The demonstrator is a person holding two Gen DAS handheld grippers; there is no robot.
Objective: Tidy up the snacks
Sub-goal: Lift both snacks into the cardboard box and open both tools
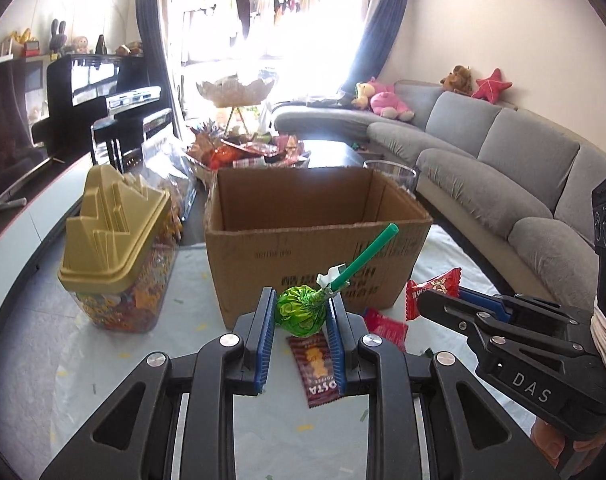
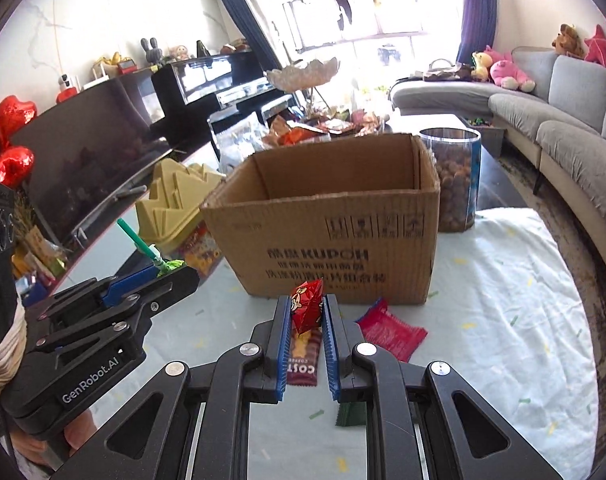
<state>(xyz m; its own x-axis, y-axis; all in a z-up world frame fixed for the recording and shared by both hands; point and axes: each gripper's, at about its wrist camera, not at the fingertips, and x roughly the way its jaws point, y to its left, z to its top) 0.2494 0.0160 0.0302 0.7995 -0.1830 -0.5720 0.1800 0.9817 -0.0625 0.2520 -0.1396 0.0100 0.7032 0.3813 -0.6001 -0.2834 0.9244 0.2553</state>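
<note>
My left gripper (image 1: 301,312) is shut on a green-wrapped lollipop (image 1: 303,311) with a green stick, held above the table in front of an open, empty-looking cardboard box (image 1: 319,240). My right gripper (image 2: 306,312) is shut on a small red snack packet (image 2: 306,307), also seen in the left wrist view (image 1: 433,292). The box (image 2: 331,236) stands just beyond both grippers. On the table under the grippers lie a brown Costa packet (image 1: 317,368) and a red packet (image 2: 391,330).
A clear jar with a gold lid (image 1: 119,252) stands left of the box. A clear tub of brown snacks (image 2: 455,180) stands to its right. A tray of mixed snacks (image 1: 247,148) sits behind. A grey sofa (image 1: 503,168) runs along the right.
</note>
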